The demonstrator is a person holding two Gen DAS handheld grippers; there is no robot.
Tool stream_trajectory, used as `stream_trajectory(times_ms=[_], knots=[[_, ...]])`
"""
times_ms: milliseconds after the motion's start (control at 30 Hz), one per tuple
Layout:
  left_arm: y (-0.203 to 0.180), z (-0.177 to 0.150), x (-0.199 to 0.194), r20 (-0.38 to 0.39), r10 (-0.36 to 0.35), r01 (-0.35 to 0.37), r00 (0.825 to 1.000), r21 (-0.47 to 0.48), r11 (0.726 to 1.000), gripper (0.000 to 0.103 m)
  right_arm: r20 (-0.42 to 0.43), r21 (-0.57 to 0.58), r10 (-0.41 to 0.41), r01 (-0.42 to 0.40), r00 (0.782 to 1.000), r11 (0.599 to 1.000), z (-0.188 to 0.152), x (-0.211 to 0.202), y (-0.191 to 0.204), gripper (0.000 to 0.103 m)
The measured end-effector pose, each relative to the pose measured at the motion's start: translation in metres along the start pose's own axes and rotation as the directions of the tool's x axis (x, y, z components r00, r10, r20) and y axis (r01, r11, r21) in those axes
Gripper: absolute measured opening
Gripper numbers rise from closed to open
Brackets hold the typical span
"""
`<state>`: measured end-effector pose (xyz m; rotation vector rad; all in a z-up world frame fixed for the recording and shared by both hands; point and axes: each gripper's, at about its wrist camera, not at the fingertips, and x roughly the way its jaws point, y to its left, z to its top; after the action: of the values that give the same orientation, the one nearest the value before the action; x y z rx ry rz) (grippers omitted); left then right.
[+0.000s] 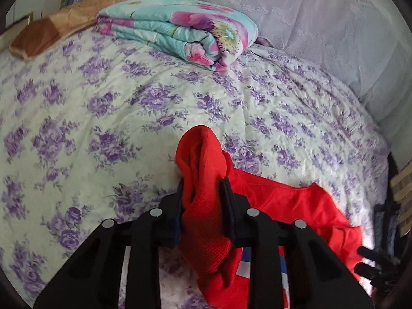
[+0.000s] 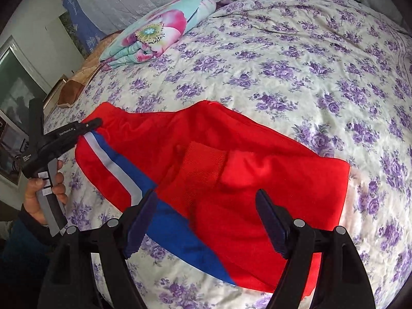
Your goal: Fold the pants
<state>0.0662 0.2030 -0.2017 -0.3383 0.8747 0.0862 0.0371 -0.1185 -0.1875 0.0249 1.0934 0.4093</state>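
Clamped between the left gripper (image 1: 203,193) fingers is a bunched fold of the red pants (image 2: 257,159), the ribbed cuff (image 1: 198,149) rising just past the fingertips. Spread wide with nothing between its fingers, the right gripper (image 2: 206,219) hovers over the pants, which lie partly folded beneath and ahead of it on the floral bedsheet (image 2: 296,59). A blue-and-white side stripe (image 2: 121,172) runs off leftward from the fingers. Far beyond them, near the headboard, sits a folded flowered quilt (image 1: 185,29).
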Motion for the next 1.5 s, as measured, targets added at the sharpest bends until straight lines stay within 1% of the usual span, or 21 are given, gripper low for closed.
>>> stream_trajectory(times_ms=[67,100,167,200,233,267,300,333,467,567,900,1067,1200,1300,1433,1500], knots=[[-0.021,-0.001,-0.002,0.008,0.079,-0.079,0.997,0.087,0.993,0.025,0.005,-0.034,-0.032,0.032,0.999,0.999,0.004,0.007,0.009,0.079],[-0.030,-0.001,-0.003,0.018,0.105,-0.106,0.994,0.124,0.987,0.025,0.002,-0.049,-0.041,0.041,0.999,0.998,0.007,0.011,0.013,0.079],[-0.043,0.000,-0.003,0.027,0.140,-0.142,0.990,0.170,0.975,0.025,-0.013,-0.069,-0.057,0.056,0.998,0.996,0.011,0.020,0.021,0.079],[-0.047,0.000,-0.003,0.029,0.152,-0.155,0.988,0.184,0.971,0.025,-0.040,-0.070,-0.044,0.041,0.998,0.997,0.013,0.026,0.023,0.079],[-0.049,0.001,-0.003,0.030,0.158,-0.161,0.987,0.190,0.968,0.025,-0.086,-0.067,-0.033,0.027,0.996,0.997,0.012,0.036,0.024,0.079],[-0.049,0.001,-0.003,0.027,0.163,-0.165,0.986,0.192,0.967,0.025,-0.127,-0.064,-0.043,0.035,0.991,0.997,0.011,0.045,0.023,0.079],[-0.049,0.002,-0.002,0.023,0.165,-0.166,0.986,0.190,0.968,0.025,-0.149,-0.062,-0.057,0.048,0.987,0.997,0.009,0.051,0.021,0.079],[-0.048,0.002,-0.002,0.020,0.163,-0.164,0.986,0.187,0.969,0.025,-0.153,-0.065,-0.058,0.049,0.987,0.997,0.007,0.054,0.021,0.079],[-0.046,0.004,0.000,0.010,0.163,-0.162,0.987,0.178,0.971,0.026,-0.149,-0.094,-0.061,0.047,0.987,0.994,0.003,0.054,0.024,0.083],[-0.045,0.004,0.000,0.010,0.164,-0.163,0.986,0.179,0.970,0.026,-0.151,-0.085,-0.051,0.038,0.987,0.996,0.004,0.054,0.023,0.085],[-0.046,0.005,0.004,0.005,0.170,-0.168,0.986,0.182,0.969,0.026,-0.151,-0.085,-0.035,0.022,0.988,0.996,0.005,0.055,0.021,0.086],[-0.044,0.005,0.006,-0.005,0.162,-0.159,0.987,0.168,0.973,0.026,-0.148,-0.078,-0.024,0.013,0.989,0.997,0.006,0.054,0.020,0.086],[-0.039,0.006,0.005,-0.015,0.139,-0.135,0.990,0.141,0.981,0.026,-0.118,-0.017,0.024,-0.026,0.993,1.000,0.009,0.044,0.012,0.086],[-0.045,0.007,0.000,-0.008,0.114,-0.111,0.993,0.145,0.983,0.026,-0.082,0.036,0.047,-0.044,0.996,0.998,0.009,0.029,-0.002,0.085],[-0.058,0.010,-0.014,0.011,0.081,-0.082,0.997,0.166,0.983,0.025,-0.006,0.148,0.086,-0.084,0.996,0.985,0.003,0.000,-0.038,0.085],[-0.065,0.010,-0.020,0.015,0.065,-0.067,0.998,0.174,0.982,0.025,0.027,0.205,0.077,-0.081,0.997,0.975,-0.002,-0.013,-0.059,0.085]])
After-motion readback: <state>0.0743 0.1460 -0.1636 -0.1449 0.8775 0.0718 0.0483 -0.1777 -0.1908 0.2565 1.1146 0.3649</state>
